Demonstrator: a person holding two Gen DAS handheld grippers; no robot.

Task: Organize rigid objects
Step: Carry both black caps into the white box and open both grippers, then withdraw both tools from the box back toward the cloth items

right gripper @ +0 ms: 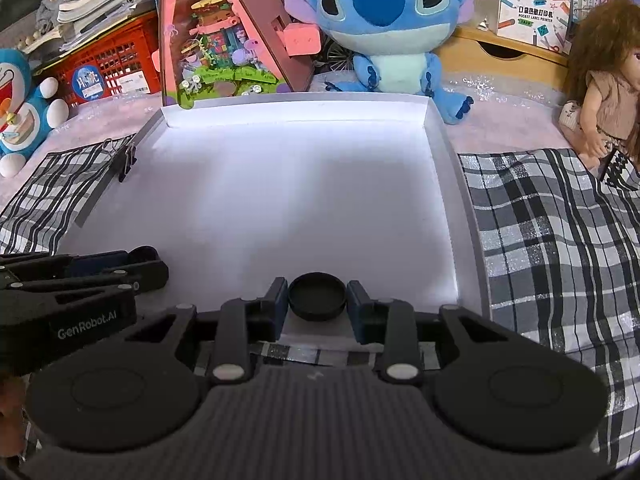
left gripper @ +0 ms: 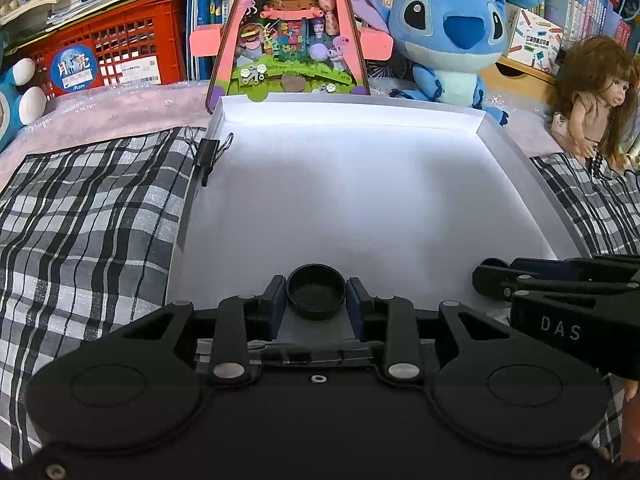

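Observation:
My left gripper [left gripper: 316, 300] is shut on a small round black cap [left gripper: 316, 295], open side up, held over the near edge of a shallow white box lid [left gripper: 344, 184]. My right gripper [right gripper: 317, 299] is shut on a second round black cap [right gripper: 317, 294], also over the near edge of the white box lid [right gripper: 280, 184]. The right gripper shows at the right of the left wrist view [left gripper: 552, 280], and the left gripper at the left of the right wrist view [right gripper: 92, 272]. The two grippers are side by side.
A black binder clip [left gripper: 210, 152] grips the lid's left wall. The lid lies on a checked cloth [left gripper: 88, 216]. Behind it stand a pink triangular toy [left gripper: 288, 36], a blue plush [left gripper: 448, 32], a doll [left gripper: 596, 96], a red crate [left gripper: 120, 48] and books.

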